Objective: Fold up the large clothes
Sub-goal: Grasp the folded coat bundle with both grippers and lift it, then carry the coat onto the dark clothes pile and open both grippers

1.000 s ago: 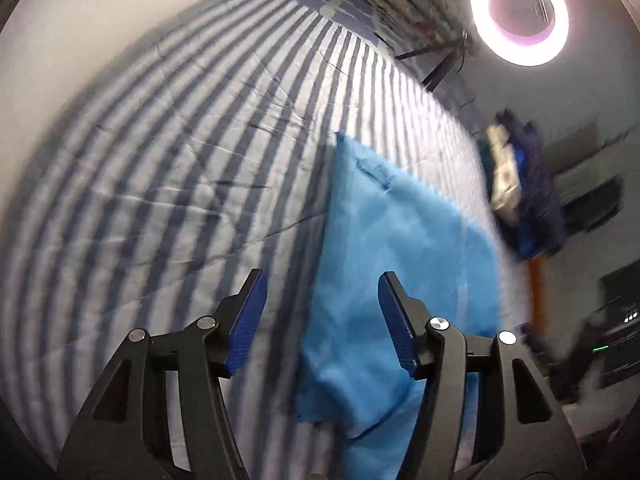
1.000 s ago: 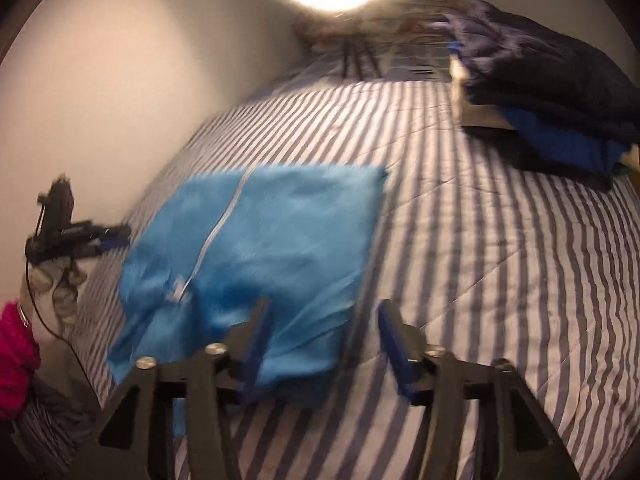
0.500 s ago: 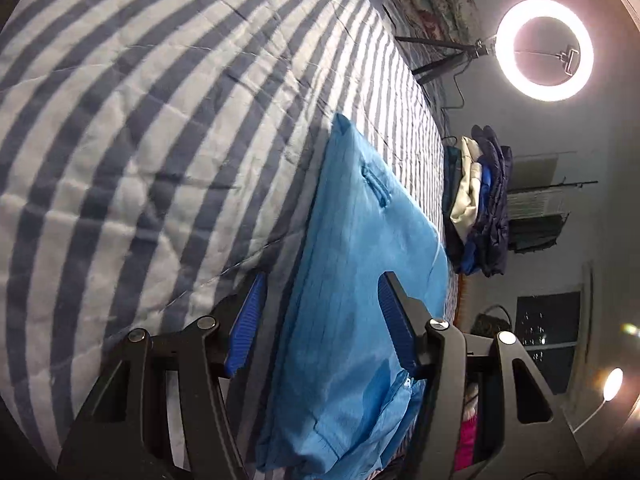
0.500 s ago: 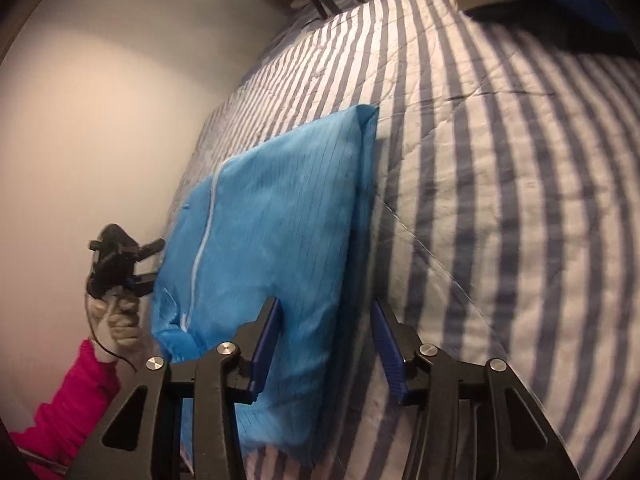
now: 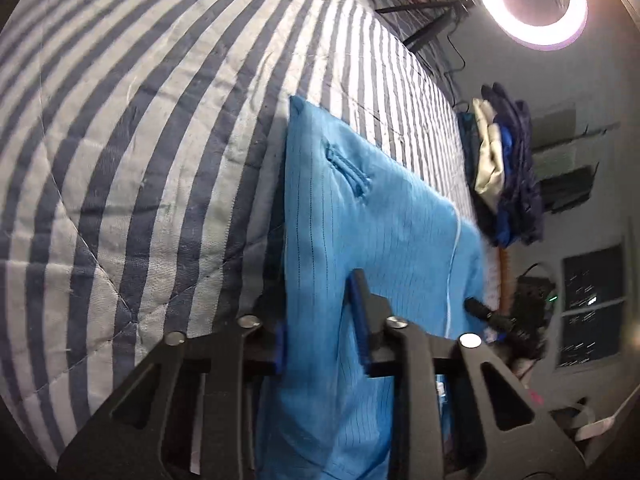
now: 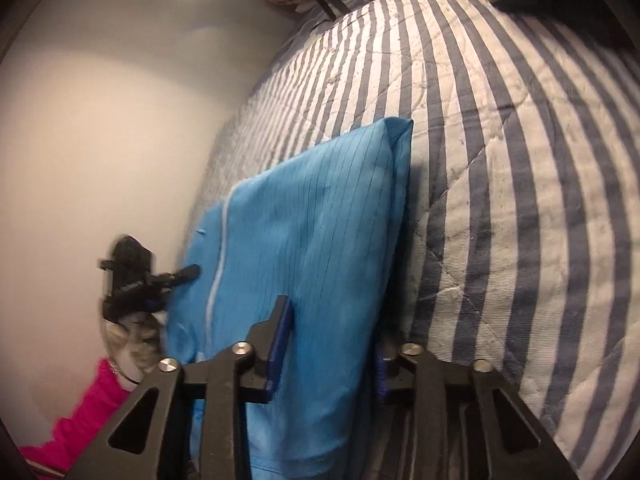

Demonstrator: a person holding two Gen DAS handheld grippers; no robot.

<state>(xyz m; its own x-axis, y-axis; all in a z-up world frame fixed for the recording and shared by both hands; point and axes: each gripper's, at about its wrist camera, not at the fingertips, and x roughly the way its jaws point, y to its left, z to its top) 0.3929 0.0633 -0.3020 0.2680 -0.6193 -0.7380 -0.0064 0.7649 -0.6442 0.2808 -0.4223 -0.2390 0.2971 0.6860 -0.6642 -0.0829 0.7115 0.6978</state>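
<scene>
A folded blue garment (image 5: 360, 208) with thin dark pinstripes and a white zip lies flat on the striped bed cover (image 5: 140, 140). My left gripper (image 5: 318, 308) straddles its near left edge. The jaws are closing, and smooth cloth lies between the pads, not visibly pinched. In the right wrist view the same garment (image 6: 312, 216) fills the centre. My right gripper (image 6: 332, 324) straddles its near right edge, jaws also closing with cloth between them. At the left of that view a gloved hand (image 6: 132, 340) in a pink sleeve (image 6: 80, 420) holds the other gripper.
A lit ring light (image 5: 532, 0) on a tripod stands past the bed's far end. A pile of folded dark, cream and blue clothes (image 5: 508, 168) sits at the far right of the bed. A pale wall (image 6: 100, 120) runs along the bed's left side.
Both grippers have come down and forward onto the garment's near edges. Their jaws have narrowed, each with an edge of the blue cloth between them.
</scene>
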